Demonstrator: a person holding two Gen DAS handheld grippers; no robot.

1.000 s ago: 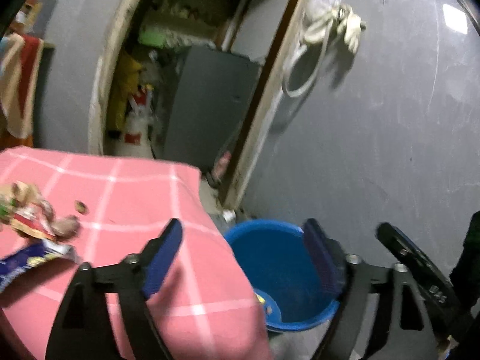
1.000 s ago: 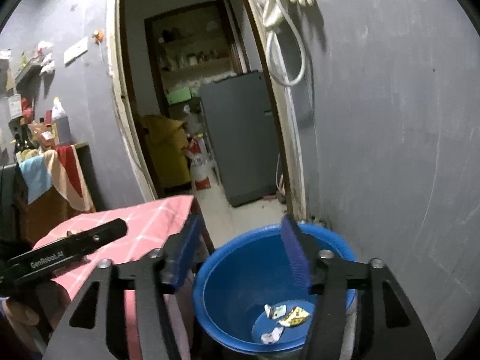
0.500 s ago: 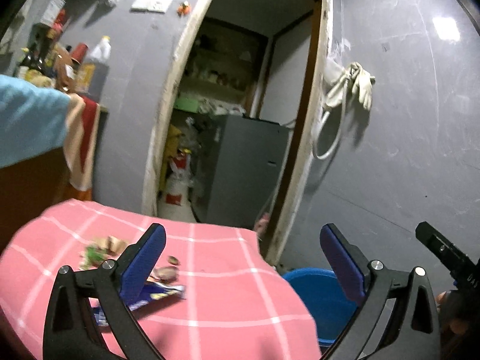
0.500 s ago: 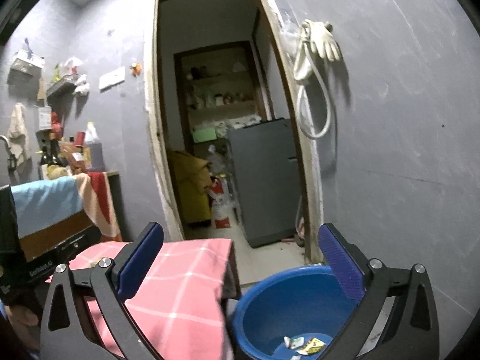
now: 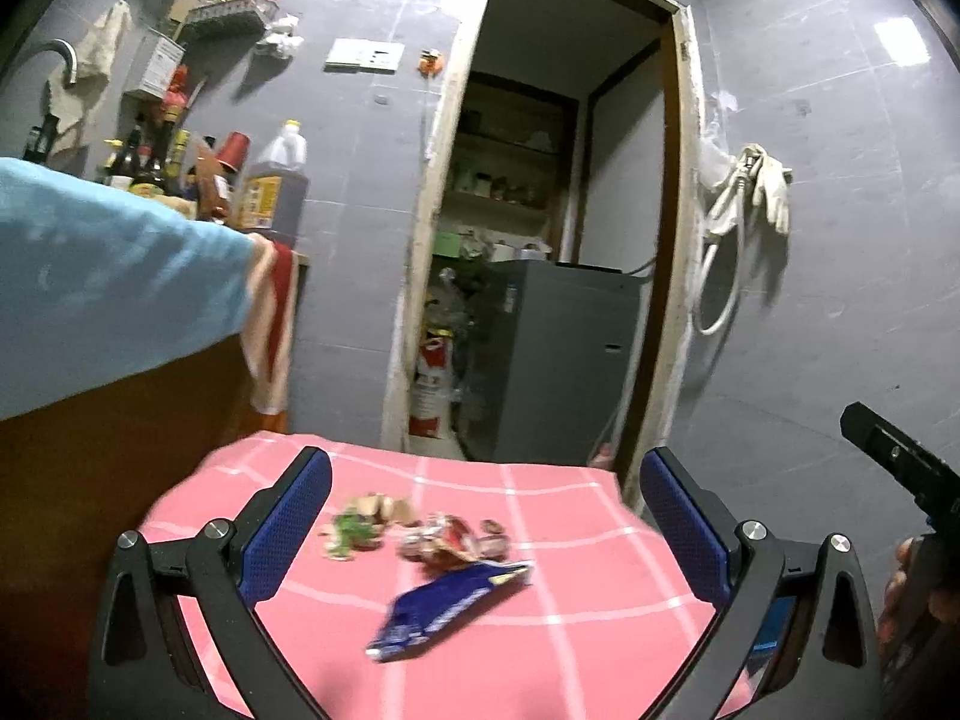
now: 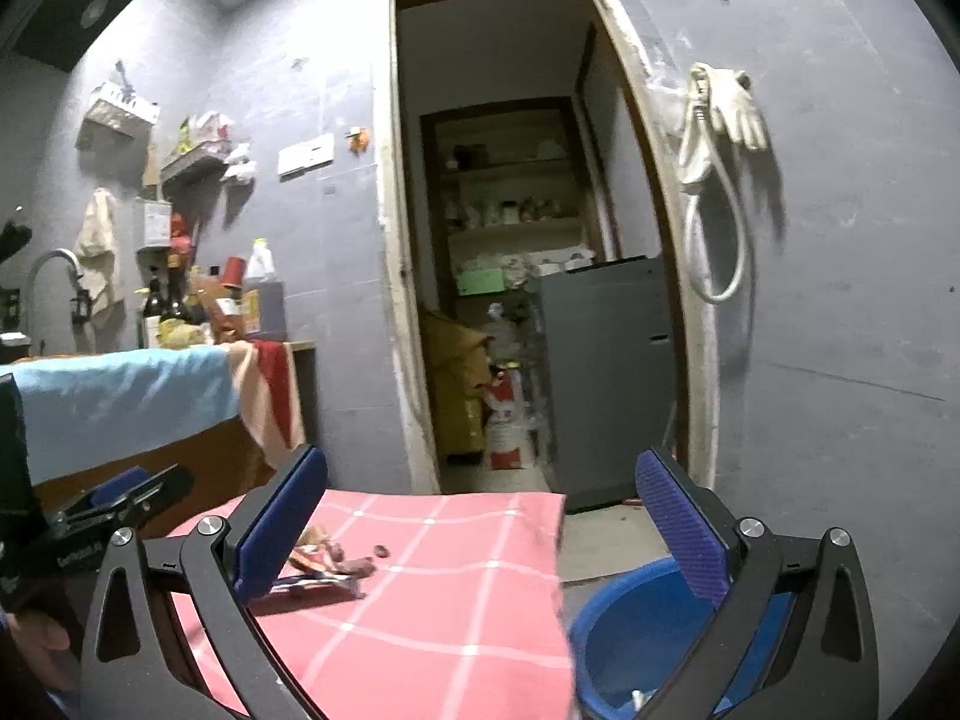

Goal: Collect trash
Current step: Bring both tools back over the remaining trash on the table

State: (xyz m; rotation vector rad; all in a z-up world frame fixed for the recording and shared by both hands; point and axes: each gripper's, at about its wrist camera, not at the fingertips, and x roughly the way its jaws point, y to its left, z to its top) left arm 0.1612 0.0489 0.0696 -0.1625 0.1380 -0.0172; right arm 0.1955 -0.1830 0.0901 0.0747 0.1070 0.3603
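Trash [image 5: 432, 546] heaped mid-frame on pink cloth [image 5: 600, 570], blue basin [image 6: 636, 618] lower right, left gripper [image 5: 486, 516] and right gripper [image 6: 480, 516] both just spread wide, nothing between jaws.

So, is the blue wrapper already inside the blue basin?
No, the blue wrapper lies on the pink tablecloth, not in the blue basin.

Crumpled wrappers [image 5: 447, 564] lie clustered on pink cloth [image 5: 600, 600].
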